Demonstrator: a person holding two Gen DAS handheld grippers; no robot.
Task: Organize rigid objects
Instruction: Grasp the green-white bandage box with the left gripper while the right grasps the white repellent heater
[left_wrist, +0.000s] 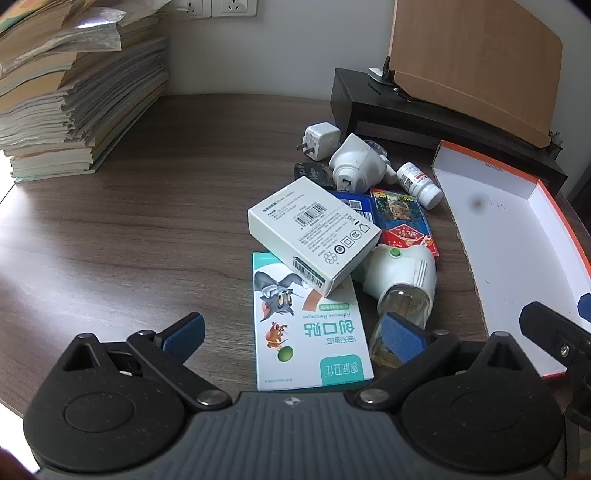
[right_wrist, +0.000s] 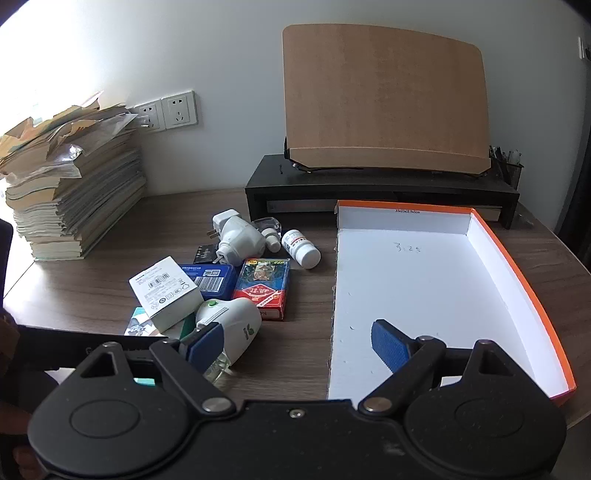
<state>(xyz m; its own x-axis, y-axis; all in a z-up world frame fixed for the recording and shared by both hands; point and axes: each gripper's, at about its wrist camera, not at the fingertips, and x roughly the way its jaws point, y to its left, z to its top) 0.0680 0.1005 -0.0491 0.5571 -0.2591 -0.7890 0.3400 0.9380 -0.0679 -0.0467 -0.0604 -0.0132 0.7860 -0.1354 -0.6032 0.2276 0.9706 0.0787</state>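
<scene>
Left wrist view: both grippers empty, jaws apart, pile not yet sorted.

Left gripper (left_wrist: 293, 334) hovered low over the desk (left_wrist: 129, 229), jaws wide apart, straddling the near end of the bandage box (left_wrist: 314, 339). Box lay flat, long axis running fwd along the fingers, so it sat directly ahead, between the pads. White adapter box (left_wrist: 314, 236) rested on its far end; plug-in repellent unit (left_wrist: 400, 284) lay just beside, touching the left gripper's right pad. Orange-rimmed tray (right_wrist: 517, 266) sat to the right, nothing in it. Right gripper (right_wrist: 295, 347) also stood apart, nothing held, one pad over the tray floor, other near the repellent unit. Judgement: left gripper is nearer the bandage box; the stacked adapter box may slide if the lower box is lifted.
</scene>
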